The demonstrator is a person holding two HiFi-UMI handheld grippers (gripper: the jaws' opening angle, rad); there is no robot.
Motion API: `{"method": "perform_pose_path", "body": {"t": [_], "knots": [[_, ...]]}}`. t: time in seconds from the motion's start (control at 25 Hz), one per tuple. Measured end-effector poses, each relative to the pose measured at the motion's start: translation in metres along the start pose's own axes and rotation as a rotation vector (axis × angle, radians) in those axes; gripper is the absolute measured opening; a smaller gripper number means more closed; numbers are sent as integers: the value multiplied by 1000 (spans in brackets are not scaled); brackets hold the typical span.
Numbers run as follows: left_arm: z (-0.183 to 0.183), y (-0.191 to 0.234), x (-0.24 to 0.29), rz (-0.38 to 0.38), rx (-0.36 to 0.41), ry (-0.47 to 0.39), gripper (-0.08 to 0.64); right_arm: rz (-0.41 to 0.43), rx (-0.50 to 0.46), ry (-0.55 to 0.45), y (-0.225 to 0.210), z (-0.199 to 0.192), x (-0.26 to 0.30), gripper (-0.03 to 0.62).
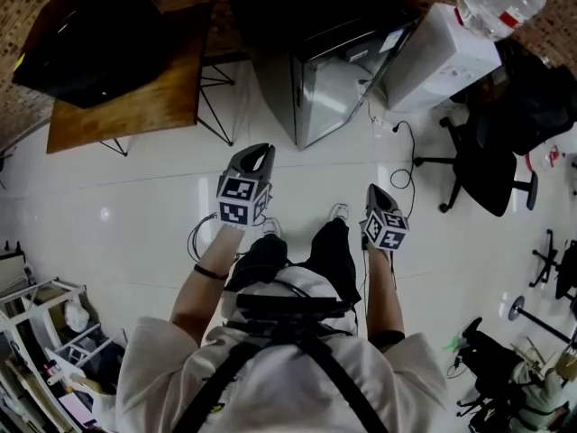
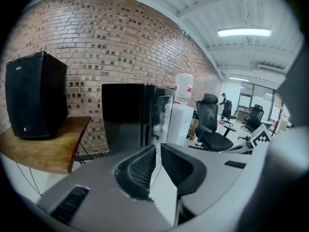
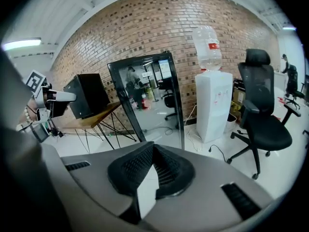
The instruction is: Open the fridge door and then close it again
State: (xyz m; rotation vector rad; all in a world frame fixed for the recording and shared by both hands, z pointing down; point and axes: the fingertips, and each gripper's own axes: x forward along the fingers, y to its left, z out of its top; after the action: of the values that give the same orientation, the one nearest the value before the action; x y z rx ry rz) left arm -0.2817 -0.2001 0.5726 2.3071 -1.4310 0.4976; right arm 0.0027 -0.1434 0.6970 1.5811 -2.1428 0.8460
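1. While the left tongs (image 1: 260, 152) and the right tongs (image 1: 375, 191) are held side by side over the white floor (image 1: 117, 215) ahead of the person, neither is touching the fridge (image 1: 315, 79), which is stood well apart from both against the brick wall (image 2: 120, 42).
2. Fridge position: it is set between the wooden desk (image 1: 135, 102) and the water dispenser (image 1: 442, 57). Its reflective door (image 3: 145, 95) is turned toward the room. Whether the door is fully shut cannot be told.
3. Left tongs: the ribbed pads (image 2: 140, 170) are parted by a narrow slit only, and nothing is held between them.
4. Right tongs: the tips are pressed together and nothing is gripped.
5. Surroundings: a black speaker (image 1: 90, 39) is placed on the desk, and a black office chair (image 1: 491, 165) is stood to the right of the dispenser.
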Motion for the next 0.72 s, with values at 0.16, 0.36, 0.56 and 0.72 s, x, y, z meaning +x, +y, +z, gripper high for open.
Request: {"method": "perform_pose_path", "body": {"t": [0.16,0.36,0.56,0.72], "knots": [[-4,10,-22,-23,10,-2,41,-10,16,-43,30,-9,-17,0],[-4,-7,-41,-32,18,-15,128,-9,32,-76,31,-32,-68,0],[6,-31,-50,-21,44,-61,152,43,21,-99,41,-50,-100,40],[18,-32,-49,-33,50,-95,181,1,49,-128,46,-53,-111,91]]}}
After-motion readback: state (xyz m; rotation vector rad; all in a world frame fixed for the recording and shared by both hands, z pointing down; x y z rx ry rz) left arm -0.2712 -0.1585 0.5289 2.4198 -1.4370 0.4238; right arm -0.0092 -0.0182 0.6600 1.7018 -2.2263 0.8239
